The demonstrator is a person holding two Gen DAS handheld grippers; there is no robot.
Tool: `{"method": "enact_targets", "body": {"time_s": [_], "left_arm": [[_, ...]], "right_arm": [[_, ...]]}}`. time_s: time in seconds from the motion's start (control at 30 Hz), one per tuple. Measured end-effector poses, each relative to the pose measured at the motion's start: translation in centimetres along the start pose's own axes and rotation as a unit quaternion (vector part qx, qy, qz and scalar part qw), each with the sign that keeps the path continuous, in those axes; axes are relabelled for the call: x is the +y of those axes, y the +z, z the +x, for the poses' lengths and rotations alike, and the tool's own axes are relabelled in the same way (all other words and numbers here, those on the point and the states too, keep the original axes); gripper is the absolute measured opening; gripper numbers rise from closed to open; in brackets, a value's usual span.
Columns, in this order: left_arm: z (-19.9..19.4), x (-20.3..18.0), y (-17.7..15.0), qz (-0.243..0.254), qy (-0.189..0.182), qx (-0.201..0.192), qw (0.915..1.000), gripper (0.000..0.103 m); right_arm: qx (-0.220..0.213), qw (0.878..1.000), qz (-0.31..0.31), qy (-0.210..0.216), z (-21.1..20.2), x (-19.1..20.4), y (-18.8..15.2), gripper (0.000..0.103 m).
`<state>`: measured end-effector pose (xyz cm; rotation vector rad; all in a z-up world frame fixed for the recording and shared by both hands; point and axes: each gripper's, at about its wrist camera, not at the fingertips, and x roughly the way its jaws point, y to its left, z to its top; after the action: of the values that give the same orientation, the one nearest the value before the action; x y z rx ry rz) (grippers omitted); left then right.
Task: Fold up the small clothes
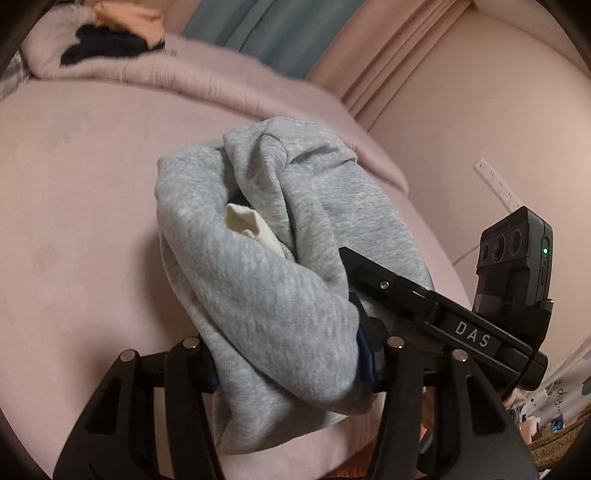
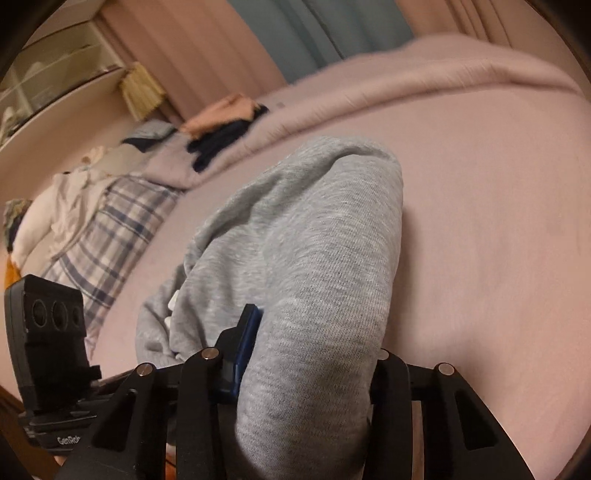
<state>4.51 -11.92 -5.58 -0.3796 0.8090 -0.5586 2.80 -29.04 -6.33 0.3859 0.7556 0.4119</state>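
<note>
A small grey knit garment (image 1: pixel 266 266) hangs bunched over the pink bed (image 1: pixel 81 192), with a white tag or lining (image 1: pixel 247 225) showing in a fold. My left gripper (image 1: pixel 291 365) is shut on its near edge, blue pads pressed into the cloth. In the right wrist view the same grey garment (image 2: pixel 314 266) fills the middle, and my right gripper (image 2: pixel 310 369) is shut on another part of its edge. The right gripper's body (image 1: pixel 443 317) shows in the left wrist view, close beside the cloth. Both hold it lifted above the bed (image 2: pixel 480 221).
A pile of peach and dark navy clothes (image 1: pixel 118 33) lies on the folded pink quilt at the far end; it also shows in the right wrist view (image 2: pixel 221 129). A plaid cloth (image 2: pixel 110 236) and white bedding (image 2: pixel 62 206) lie at the left. Curtains and a wall stand behind.
</note>
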Motion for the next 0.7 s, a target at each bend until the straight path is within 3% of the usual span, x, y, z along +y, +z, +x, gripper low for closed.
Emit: {"method": "enact_targets", "body": {"time_s": [0.17, 0.27, 0.43, 0.5, 0.63, 0.7], "left_arm": [[0.2, 1.6, 1.2, 0.005, 0.019, -0.02, 0.9996, 0.055], [2.6, 3.4, 1.0, -0.016, 0.039, 0.002, 0.9991, 0.055], [6.0, 5.6, -0.1, -0.034, 0.074, 0.057, 0.9951, 0.056], [6.5, 5.8, -0.6, -0.035, 0.08, 0.062, 0.9943, 0.063], [6.6, 6.4, -0.6, -0.053, 0.087, 0.061, 0.9929, 0.074], [6.3, 6.9, 0.0, -0.06, 0.093, 0.057, 0.9922, 0.089]], "right_arm": [[-0.029, 0.999, -0.044, 0.007, 0.8, 1.2, 2.4, 0.042], [-0.022, 0.998, -0.05, 0.004, 2.6, 0.7, 2.7, 0.042], [0.037, 0.999, -0.025, -0.004, 7.1, -1.7, 1.8, 0.042], [0.066, 0.998, -0.016, -0.017, 8.7, -2.6, 1.1, 0.042], [0.074, 0.997, -0.001, -0.011, 8.5, -3.3, 0.8, 0.043], [0.075, 0.997, -0.002, -0.02, 8.2, -3.2, 0.9, 0.05]]}}
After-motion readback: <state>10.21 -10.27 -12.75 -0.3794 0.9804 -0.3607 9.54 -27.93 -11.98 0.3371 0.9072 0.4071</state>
